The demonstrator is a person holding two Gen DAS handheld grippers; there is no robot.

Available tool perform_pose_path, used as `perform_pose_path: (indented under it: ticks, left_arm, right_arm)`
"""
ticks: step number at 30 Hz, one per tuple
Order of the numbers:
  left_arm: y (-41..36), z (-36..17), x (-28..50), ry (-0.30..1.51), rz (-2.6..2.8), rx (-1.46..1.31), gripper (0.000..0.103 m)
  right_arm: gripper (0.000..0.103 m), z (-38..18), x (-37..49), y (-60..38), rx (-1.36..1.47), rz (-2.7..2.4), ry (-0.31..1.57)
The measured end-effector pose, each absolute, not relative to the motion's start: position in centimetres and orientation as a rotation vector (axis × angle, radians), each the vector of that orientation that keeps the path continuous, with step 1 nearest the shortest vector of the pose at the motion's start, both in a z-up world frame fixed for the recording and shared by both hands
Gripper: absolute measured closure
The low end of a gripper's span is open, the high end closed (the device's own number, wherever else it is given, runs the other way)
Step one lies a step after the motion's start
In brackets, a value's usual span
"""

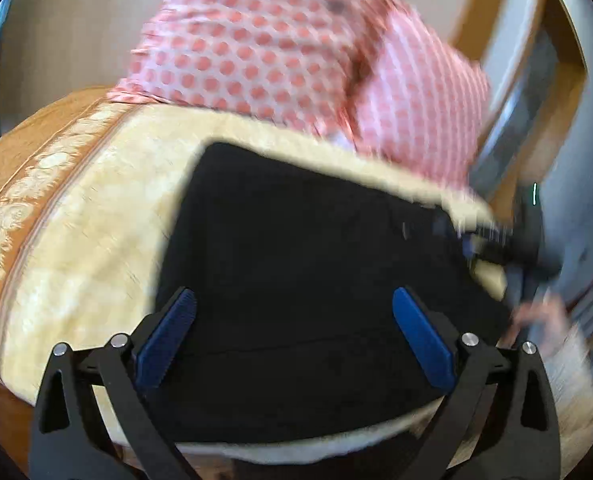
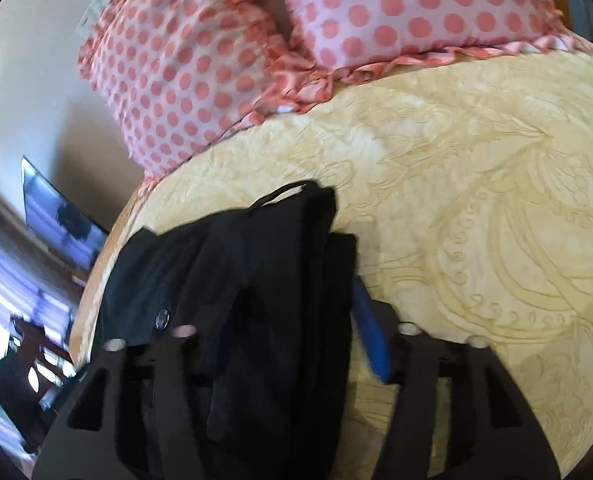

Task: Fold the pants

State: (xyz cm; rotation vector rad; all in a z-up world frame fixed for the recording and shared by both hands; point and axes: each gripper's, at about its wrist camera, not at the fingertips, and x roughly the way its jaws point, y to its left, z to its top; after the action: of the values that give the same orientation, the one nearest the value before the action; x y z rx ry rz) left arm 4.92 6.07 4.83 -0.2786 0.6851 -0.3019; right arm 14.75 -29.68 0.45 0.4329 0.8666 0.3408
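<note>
The black pants [image 1: 308, 264] lie folded into a flat rectangle on the cream bedspread [image 1: 96, 216]. My left gripper [image 1: 294, 336] hovers over their near edge, jaws wide apart and empty, blue pads [image 1: 424, 340] on each side. In the right wrist view the pants [image 2: 264, 280] fill the space between my right gripper's [image 2: 284, 344] fingers, with a button and a belt loop showing. Only the right blue pad [image 2: 370, 332] shows; the left one is hidden behind cloth. The right gripper also shows blurred at the pants' far right corner in the left wrist view [image 1: 496, 240].
Two pink pillows with red polka dots [image 1: 264, 40] [image 2: 224, 60] lie at the head of the bed. The bedspread [image 2: 476, 200] has an orange patterned border on the left [image 1: 20, 200]. A wall and furniture stand beyond the bed's edges.
</note>
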Motion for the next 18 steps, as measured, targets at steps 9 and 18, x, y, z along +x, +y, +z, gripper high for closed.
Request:
perform_pose_path:
  ticks: [9,18]
  left_arm:
    - [10.7,3.4,14.4,0.910,-0.247,-0.397,0.046]
    - [9.6,4.1,16.3,0.926,-0.259,-0.379,0.094]
  right_arm:
    - [0.056,0.4,15.7,-29.3,0.396,0.366,0.860]
    - [0.085,3.5,17.5,-29.0,0.339,0.458,0.827]
